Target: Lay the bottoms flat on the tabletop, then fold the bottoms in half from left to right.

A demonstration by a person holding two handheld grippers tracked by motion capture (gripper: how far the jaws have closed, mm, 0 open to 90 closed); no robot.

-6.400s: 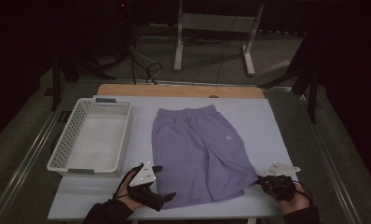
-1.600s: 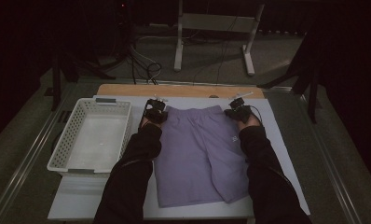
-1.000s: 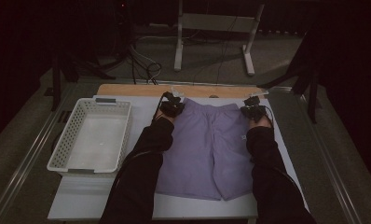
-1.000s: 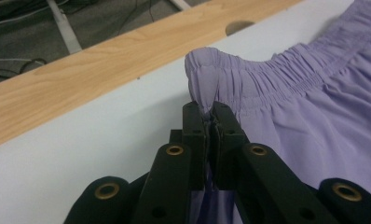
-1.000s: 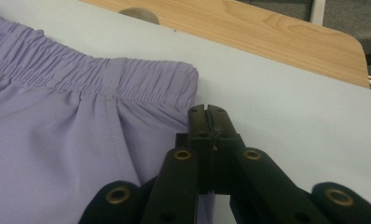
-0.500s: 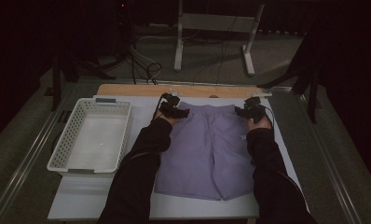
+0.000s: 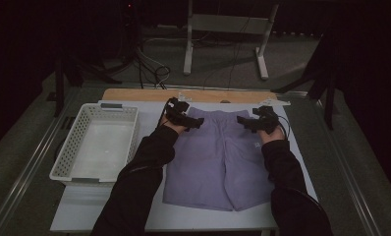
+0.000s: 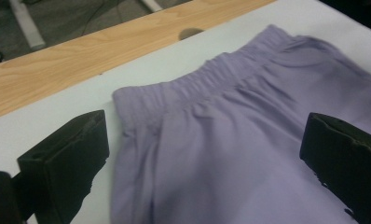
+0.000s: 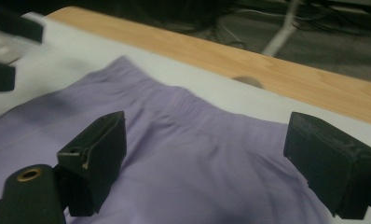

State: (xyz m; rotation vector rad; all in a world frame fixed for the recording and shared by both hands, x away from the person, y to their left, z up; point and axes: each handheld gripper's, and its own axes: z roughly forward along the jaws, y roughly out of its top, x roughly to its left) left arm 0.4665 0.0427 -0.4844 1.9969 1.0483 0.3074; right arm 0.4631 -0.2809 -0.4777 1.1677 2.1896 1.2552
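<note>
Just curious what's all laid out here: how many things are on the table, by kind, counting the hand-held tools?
Lilac shorts: 1
White plastic basket: 1
Grippers: 2, left gripper and right gripper, both with jaws open
Total: 4

dark lab, cables [image 7: 152,69], metal stand [image 7: 225,29]

Lilac shorts [image 7: 218,160] lie flat and spread on the white surface [image 7: 110,216]; elastic waistband at the far edge; legs toward the person.
</note>
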